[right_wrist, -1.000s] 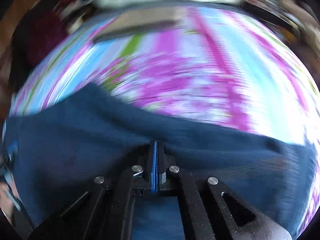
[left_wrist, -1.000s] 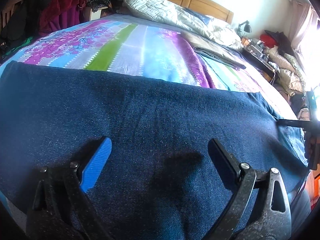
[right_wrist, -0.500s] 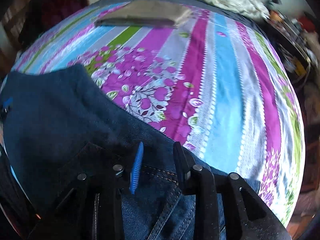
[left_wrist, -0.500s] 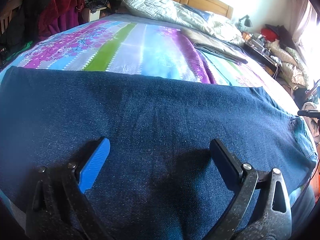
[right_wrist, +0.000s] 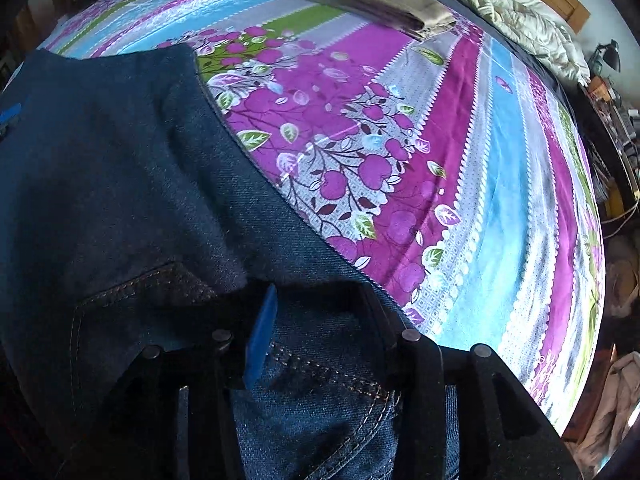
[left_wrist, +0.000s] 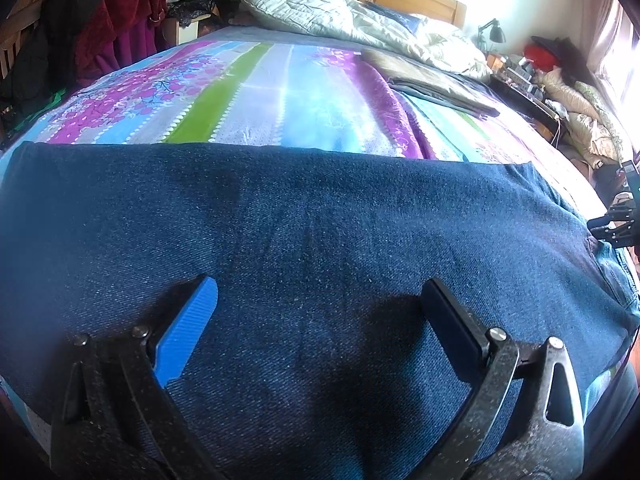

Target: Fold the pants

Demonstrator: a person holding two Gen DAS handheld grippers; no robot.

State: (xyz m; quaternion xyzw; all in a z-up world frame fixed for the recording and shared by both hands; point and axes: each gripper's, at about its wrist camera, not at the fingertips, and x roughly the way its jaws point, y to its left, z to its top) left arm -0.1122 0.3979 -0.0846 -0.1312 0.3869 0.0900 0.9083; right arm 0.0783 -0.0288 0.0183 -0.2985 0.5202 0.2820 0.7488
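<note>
Right wrist view shows what has changed: a second ago our right gripper [right_wrist: 316,320] was pinched shut on the denim, and now its jaws stand apart with nothing between them, so we judge that fold is laid down and released. The pants [left_wrist: 304,240] lie flat as a wide dark band across the near part of the bed [left_wrist: 280,92], the stitched pocket end directly under the right gripper. Our left gripper [left_wrist: 320,308] has stayed wide open and empty, poised just above the middle of the denim. Next likely comes a fresh grasp for another fold.
</note>
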